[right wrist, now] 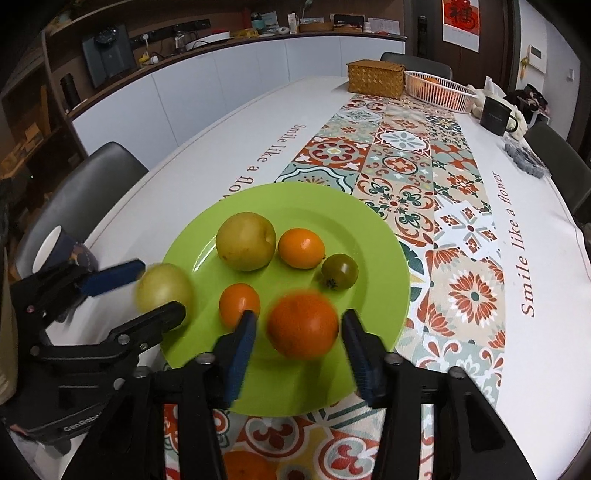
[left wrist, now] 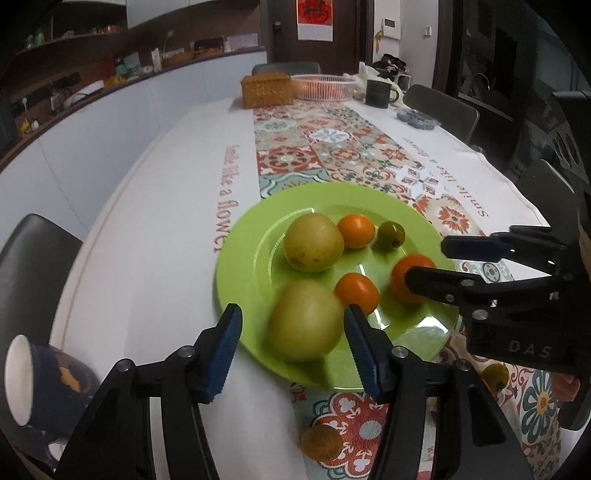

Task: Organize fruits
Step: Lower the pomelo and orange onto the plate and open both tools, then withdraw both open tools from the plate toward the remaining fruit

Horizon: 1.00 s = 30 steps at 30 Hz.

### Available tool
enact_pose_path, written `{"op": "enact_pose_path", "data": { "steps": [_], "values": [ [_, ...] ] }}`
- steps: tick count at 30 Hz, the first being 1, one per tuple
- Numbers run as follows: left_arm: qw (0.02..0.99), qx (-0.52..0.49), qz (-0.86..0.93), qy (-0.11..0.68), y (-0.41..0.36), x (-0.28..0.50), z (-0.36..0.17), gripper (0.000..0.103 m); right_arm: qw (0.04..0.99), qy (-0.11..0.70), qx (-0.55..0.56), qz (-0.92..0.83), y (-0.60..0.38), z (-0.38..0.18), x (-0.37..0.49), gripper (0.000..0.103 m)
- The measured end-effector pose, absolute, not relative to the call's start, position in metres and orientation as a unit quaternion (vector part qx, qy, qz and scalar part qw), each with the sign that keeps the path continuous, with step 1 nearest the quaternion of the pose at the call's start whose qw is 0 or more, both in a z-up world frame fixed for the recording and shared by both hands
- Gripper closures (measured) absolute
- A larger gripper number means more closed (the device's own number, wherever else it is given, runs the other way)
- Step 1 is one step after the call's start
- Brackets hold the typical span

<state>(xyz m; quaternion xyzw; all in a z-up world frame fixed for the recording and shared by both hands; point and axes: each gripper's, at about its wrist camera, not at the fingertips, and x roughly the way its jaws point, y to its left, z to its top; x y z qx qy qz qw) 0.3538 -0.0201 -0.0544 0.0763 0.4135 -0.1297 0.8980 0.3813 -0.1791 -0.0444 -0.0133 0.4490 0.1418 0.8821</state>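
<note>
White dining table (right wrist: 229,122), dark chairs (right wrist: 92,173), white cabinets (right wrist: 221,70), dark door (left wrist: 347,29).

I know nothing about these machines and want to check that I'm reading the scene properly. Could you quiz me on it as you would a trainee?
1. True or false: the green plate has nothing on it.
2. Which fruit sits between the fingers of the right claw?
A. the big orange
B. the small green fruit
C. a yellow-green fruit
3. In a few words: what stands right beside the woven box at the far end?

Key:
1. False: several fruits lie on it.
2. A. The claw is open, and its pads are clear of the fruit.
3. A white basket.
</note>
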Motion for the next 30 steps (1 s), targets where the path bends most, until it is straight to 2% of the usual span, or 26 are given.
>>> {"op": "enact_pose_path", "data": {
  "steps": [4, 8, 19, 23, 30],
  "values": [
    [0.904, 0.073, -0.113, 0.405, -0.015, 0.342, -0.044, 0.046, 0.895, 0.426, -0.018, 0.130, -0.185, -0.032, 0.363, 0.051],
    [0.912, 0.068, -0.101, 0.393, -0.014, 0.323, -0.028, 0.041, 0.909, 0.399, -0.024, 0.120, -0.190, -0.015, 0.337, 0.045],
    [0.926, 0.057, -0.100, 0.359, -0.023, 0.260, 0.018, 0.033, 0.929, 0.351, -0.008, 0.117, -0.206, 0.028, 0.274, 0.045],
    [0.931, 0.060, -0.101, 0.345, -0.029, 0.241, 0.029, 0.030, 0.937, 0.335, -0.010, 0.103, -0.215, 0.040, 0.251, 0.040],
    [0.938, 0.067, -0.099, 0.324, -0.042, 0.208, 0.040, 0.025, 0.943, 0.323, 0.002, 0.078, -0.235, 0.048, 0.220, 0.040]
  ]
}}
